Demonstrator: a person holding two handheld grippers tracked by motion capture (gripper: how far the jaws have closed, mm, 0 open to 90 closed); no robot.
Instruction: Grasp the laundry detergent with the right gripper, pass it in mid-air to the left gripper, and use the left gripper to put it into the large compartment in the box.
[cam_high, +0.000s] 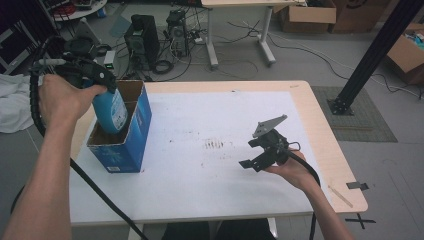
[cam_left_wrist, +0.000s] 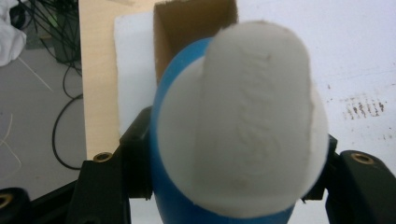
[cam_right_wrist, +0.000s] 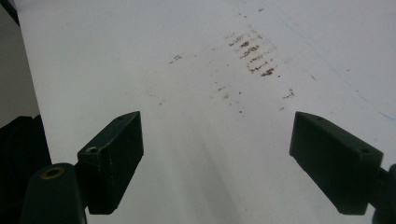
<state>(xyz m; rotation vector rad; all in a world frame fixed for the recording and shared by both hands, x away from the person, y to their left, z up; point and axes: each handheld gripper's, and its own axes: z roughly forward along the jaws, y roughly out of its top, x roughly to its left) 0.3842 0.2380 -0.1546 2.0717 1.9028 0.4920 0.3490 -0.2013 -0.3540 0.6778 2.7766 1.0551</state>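
A blue bottle (cam_high: 110, 111) with a white cap (cam_left_wrist: 243, 126) hangs upright with its lower part inside the open blue cardboard box (cam_high: 131, 145) at the table's left. My left gripper (cam_high: 92, 75) is shut on the bottle near its top, one jaw on each side of it. In the left gripper view the box's brown inside (cam_left_wrist: 191, 28) shows beyond the cap. My right gripper (cam_high: 257, 156) is held low over the white table sheet at the right, open, with nothing between its jaws (cam_right_wrist: 217, 161).
The white sheet (cam_high: 200, 125) covers most of the wooden table (cam_high: 325, 145) and carries brown smudges (cam_high: 215, 145) at its middle. Computer towers (cam_high: 145, 40), cables and another desk stand on the floor behind. A black post (cam_high: 370, 55) rises at the right.
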